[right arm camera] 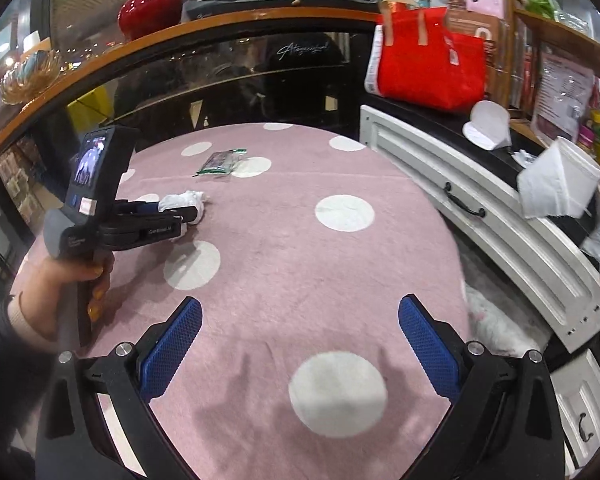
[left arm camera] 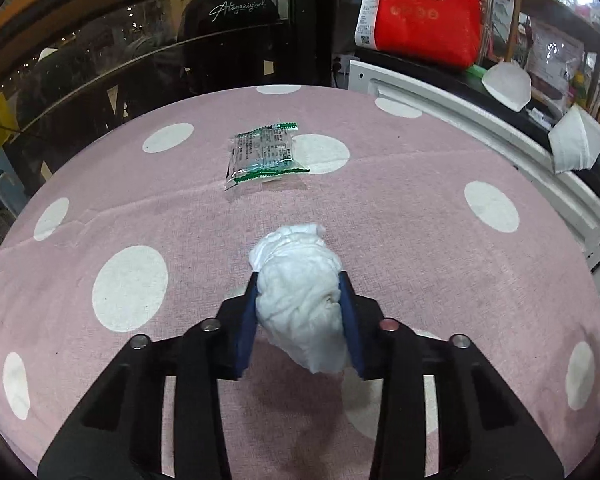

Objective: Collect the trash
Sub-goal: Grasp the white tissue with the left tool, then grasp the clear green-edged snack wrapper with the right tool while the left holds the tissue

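Note:
My left gripper is shut on a crumpled white tissue and holds it just above the pink dotted tablecloth. A clear plastic wrapper with green edges lies on the cloth beyond it. In the right wrist view the left gripper with the tissue is at the left, and the wrapper lies farther back. My right gripper is open and empty above the near part of the cloth.
A white cabinet with drawers runs along the right of the table. On it stand a red bag and white folded masks. A glass display case stands behind the table. A red vase is on top.

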Demonstrator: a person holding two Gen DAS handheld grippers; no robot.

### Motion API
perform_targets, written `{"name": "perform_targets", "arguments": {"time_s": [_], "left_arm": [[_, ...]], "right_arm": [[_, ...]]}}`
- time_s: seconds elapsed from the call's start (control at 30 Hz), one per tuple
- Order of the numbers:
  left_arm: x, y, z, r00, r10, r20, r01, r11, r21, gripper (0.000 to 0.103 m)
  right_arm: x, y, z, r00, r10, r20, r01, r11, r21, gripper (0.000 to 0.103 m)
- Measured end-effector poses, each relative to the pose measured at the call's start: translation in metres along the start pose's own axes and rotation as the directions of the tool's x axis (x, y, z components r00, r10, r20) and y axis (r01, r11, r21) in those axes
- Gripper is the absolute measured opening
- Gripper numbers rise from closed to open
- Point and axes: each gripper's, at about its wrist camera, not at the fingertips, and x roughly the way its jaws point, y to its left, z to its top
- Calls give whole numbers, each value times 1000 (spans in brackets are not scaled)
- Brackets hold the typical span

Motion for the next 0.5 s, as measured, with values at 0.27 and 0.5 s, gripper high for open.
{"name": "perform_targets", "arguments": {"time_s": [0.27,0.5], "left_arm": [[-56,17,-16,995,-30,92,31,999,-16,32],[-89,46,-38,975,72,212,-51,994,-100,32]], "right_arm": [[56,21,43,989,129,-76,-126,991,43,97],[120,63,81,982,152,-116,-152,988,8,96]]}}
